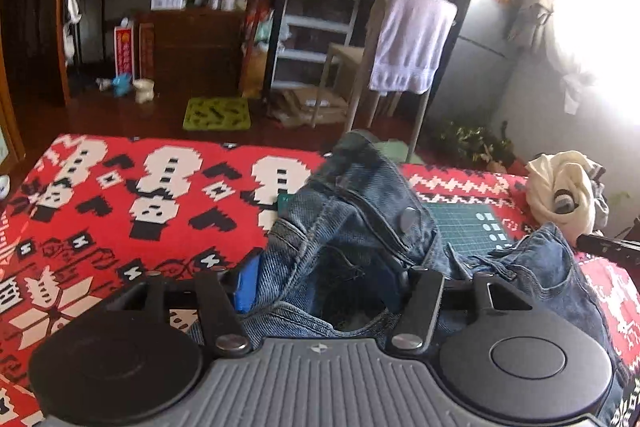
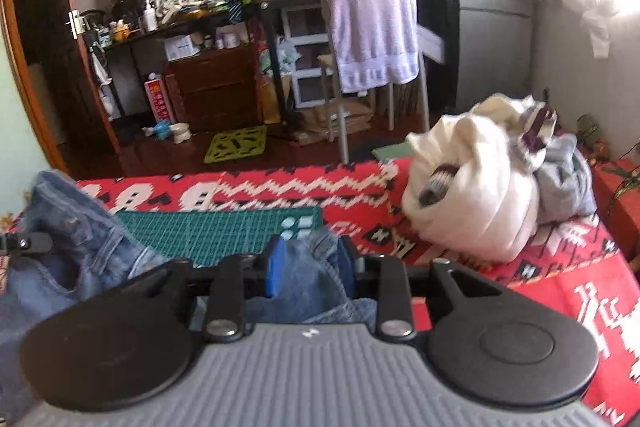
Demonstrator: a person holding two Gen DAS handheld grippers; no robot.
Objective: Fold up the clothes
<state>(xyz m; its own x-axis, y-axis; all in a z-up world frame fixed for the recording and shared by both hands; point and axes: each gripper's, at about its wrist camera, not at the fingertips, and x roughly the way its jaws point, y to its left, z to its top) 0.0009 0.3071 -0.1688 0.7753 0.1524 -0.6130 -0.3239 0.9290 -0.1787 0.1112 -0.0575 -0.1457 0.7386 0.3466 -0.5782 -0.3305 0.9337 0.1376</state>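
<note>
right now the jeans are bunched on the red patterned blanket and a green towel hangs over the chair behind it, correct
Not quite: the towel over the chair is pale lilac, not green, as the right wrist view shows. The rest holds: the jeans are bunched on the red patterned blanket.
</note>
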